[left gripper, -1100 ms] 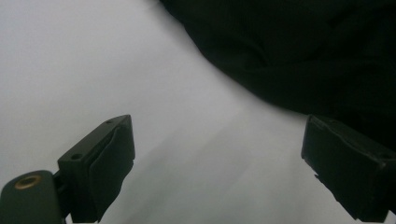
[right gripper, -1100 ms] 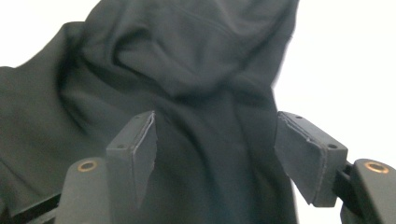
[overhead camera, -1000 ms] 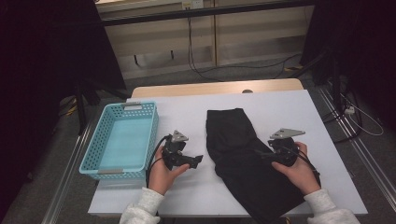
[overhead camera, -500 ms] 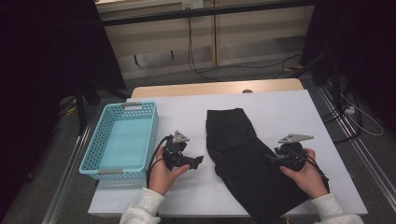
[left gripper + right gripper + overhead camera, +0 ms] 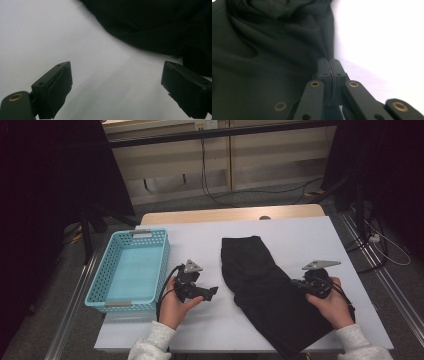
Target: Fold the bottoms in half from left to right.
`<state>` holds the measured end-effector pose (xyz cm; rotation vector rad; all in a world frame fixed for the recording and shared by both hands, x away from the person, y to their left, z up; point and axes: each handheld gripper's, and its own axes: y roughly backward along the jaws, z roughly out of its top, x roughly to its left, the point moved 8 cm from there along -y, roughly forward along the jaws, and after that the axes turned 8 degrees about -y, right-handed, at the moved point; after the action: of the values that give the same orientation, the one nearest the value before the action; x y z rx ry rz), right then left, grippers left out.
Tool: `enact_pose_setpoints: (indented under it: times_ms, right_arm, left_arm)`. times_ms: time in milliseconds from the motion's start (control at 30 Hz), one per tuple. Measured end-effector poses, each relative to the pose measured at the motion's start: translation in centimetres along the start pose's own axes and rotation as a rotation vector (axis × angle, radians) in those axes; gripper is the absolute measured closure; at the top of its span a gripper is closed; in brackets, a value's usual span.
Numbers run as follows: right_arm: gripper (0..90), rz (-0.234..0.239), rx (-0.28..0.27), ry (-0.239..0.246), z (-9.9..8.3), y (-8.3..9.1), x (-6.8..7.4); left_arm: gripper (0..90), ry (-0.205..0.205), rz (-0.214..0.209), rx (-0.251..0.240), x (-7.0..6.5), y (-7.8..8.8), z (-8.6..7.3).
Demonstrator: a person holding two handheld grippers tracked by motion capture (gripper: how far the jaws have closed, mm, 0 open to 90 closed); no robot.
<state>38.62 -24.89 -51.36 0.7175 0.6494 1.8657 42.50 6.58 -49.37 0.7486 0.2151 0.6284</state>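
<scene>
We look down and forward over the whole surface (image 5: 300, 235) from high up. Each gripper view sits close and low, and all three share the black cloth (image 5: 265, 290).

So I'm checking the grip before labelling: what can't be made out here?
- Right tongs: shut at the black cloth's edge; fabric between the pads isn't visible.
- High view: cloth's near end runs off the bottom edge.
- Garment type: folds hide it.
- Basket: near inside wall hidden.

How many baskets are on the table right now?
1. The blue basket sits on the table's left side, beside the left tool, apart from the black cloth.
</scene>
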Motion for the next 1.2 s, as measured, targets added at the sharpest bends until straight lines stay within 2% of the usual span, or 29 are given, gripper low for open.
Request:
enact_pose_setpoints:
  times_ms: [100, 133, 167, 200, 267, 333, 367, 400, 433, 500, 533, 567, 633, 667, 700, 733, 767, 800, 833, 867, 933, 967, 1033, 1067, 1100, 1167, 1200]
  right_arm:
    - [88.7, -0.02, -0.004, 0.008, 0.3, 0.2, -0.7]
    - [88.7, -0.062, -0.009, 0.019, 0.6, 0.3, -1.6]
    - [88.7, -0.062, -0.009, 0.019, 0.6, 0.3, -1.6]
    - [88.6, -0.079, -0.008, 0.003, 0.7, 0.1, -2.6]
    - [88.5, -0.083, -0.007, -0.004, 0.8, 0.0, -2.9]
    - [85.3, -0.085, -0.01, -0.015, 0.8, -0.2, -3.1]
    - [81.4, -0.099, -0.01, -0.003, 0.9, -0.1, -3.1]
    - [69.9, -0.101, -0.017, 0.03, 1.2, -0.1, -2.6]
    - [64.0, -0.101, -0.023, 0.027, 1.4, -0.2, -2.3]
    - [62.6, -0.11, -0.023, 0.035, 1.6, -0.1, -2.1]
    - [61.5, -0.099, -0.029, 0.05, 1.8, -0.1, -1.7]
    - [54.3, -0.081, -0.051, 0.054, 2.4, 0.0, -0.8]
    - [52.9, -0.076, -0.057, 0.055, 2.6, 0.0, -0.5]
    - [47.6, -0.049, -0.085, 0.07, 3.4, -0.1, 0.8]
    - [47.6, -0.049, -0.085, 0.07, 3.4, -0.1, 0.8]
    - [47.3, -0.023, -0.094, 0.081, 3.9, -0.3, 2.0]
    - [46.8, -0.009, -0.1, 0.083, 4.2, -0.5, 2.6]
    - [46.8, -0.009, -0.1, 0.083, 4.2, -0.5, 2.6]
    - [46.2, 0.008, -0.105, 0.095, 4.7, -1.2, 3.7]
    - [46.2, 0.008, -0.105, 0.095, 4.7, -1.2, 3.7]
    - [46.0, 0.029, -0.114, 0.107, 5.3, -2.2, 5.0]
    - [46.0, 0.029, -0.114, 0.107, 5.3, -2.2, 5.0]
    - [44.9, 0.047, -0.118, 0.114, 5.9, -3.0, 6.3]
    - [44.9, 0.047, -0.118, 0.114, 5.9, -3.0, 6.3]
    - [43.7, 0.065, -0.133, 0.113, 6.4, -3.4, 7.1]
    - [43.1, 0.075, -0.131, 0.117, 6.6, -3.7, 7.6]
    - [41.2, 0.085, -0.128, 0.126, 6.9, -4.3, 8.4]
  left_arm:
    - [10.0, -0.003, -0.007, 0.002, -0.1, 0.0, 0.0]
    - [10.0, -0.005, -0.008, 0.004, -0.1, 0.1, -0.1]
    - [10.0, -0.007, 0.0, 0.004, 0.1, 0.1, -0.2]
    - [10.0, -0.002, 0.004, 0.003, 0.2, 0.4, -0.3]
    - [10.0, 0.004, 0.006, 0.001, 0.3, 0.5, -0.3]
    - [9.9, 0.008, 0.006, -0.002, 0.4, 0.6, -0.3]
    - [9.9, 0.012, 0.004, -0.001, 0.4, 0.5, -0.3]
    - [9.7, 0.009, 0.009, 0.0, 0.4, 0.5, -0.3]
    - [9.7, 0.006, 0.01, 0.003, 0.4, 0.5, -0.4]
    - [9.6, 0.01, 0.008, 0.006, 0.4, 0.5, -0.5]
    - [9.6, 0.009, 0.007, 0.009, 0.4, 0.5, -0.6]
    - [9.5, 0.015, 0.007, 0.008, 0.4, 0.6, -0.7]
    - [9.5, 0.016, 0.011, 0.01, 0.4, 0.7, -0.7]
    - [9.4, 0.017, 0.012, 0.009, 0.4, 0.8, -0.8]
    - [9.3, 0.017, 0.012, 0.009, 0.4, 0.8, -0.8]
    - [9.3, 0.021, 0.013, 0.01, 0.5, 0.9, -0.9]
    - [9.3, 0.021, 0.013, 0.01, 0.5, 0.9, -0.9]
    - [9.3, 0.015, 0.014, 0.014, 0.5, 1.0, -1.0]
    - [9.3, 0.03, 0.02, 0.007, 0.5, 1.0, -1.1]
    - [9.3, 0.03, 0.02, 0.007, 0.5, 1.0, -1.1]
    - [9.3, 0.034, 0.022, 0.008, 0.6, 1.1, -1.2]
    - [9.3, 0.038, 0.024, 0.005, 0.5, 1.1, -1.2]
    - [9.3, 0.039, 0.022, 0.009, 0.5, 1.2, -1.5]
    - [9.3, 0.039, 0.022, 0.009, 0.5, 1.2, -1.5]
    - [9.3, 0.038, 0.03, 0.011, 0.6, 1.2, -1.6]
    - [9.3, 0.04, 0.033, 0.014, 0.6, 1.3, -1.8]
    - [9.3, 0.046, 0.03, 0.017, 0.5, 1.4, -2.0]
